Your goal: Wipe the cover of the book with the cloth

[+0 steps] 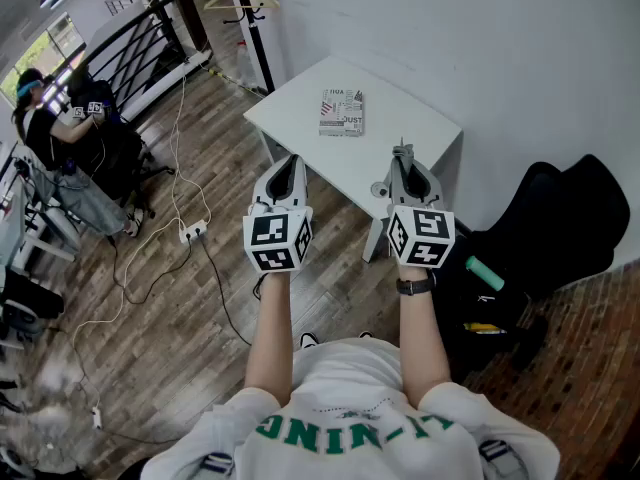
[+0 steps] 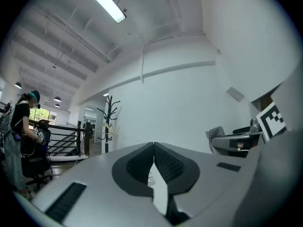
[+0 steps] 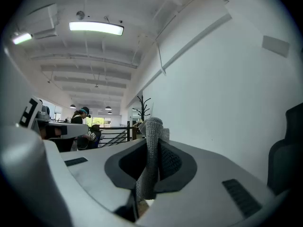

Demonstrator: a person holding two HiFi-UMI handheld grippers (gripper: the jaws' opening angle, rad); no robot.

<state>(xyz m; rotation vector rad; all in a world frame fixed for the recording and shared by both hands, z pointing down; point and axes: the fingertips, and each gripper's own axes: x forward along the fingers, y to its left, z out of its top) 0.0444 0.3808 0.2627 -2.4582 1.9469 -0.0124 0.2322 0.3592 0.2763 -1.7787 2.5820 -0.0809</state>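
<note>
Head view: book (image 1: 342, 112) sits untouched on the white table (image 1: 410, 118), right gripper (image 1: 402, 160) clamps the grey cloth (image 3: 150, 145), left gripper (image 1: 288, 164) is pinched closed and empty, so I'd say wiping hasn't started.

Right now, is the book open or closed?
Closed. The book lies flat on the white table, printed cover up, with no page spread showing.

White tabletop (image 1: 410, 143) is standing on the wood floor (image 1: 170, 308), its far edges sitting close to the wall. One book (image 1: 341, 112) is lying flat on it, cover up, toward the far corner, inside the edges. A white power strip (image 1: 190, 231) is lying on the floor off the tabletop's left corner.
</note>
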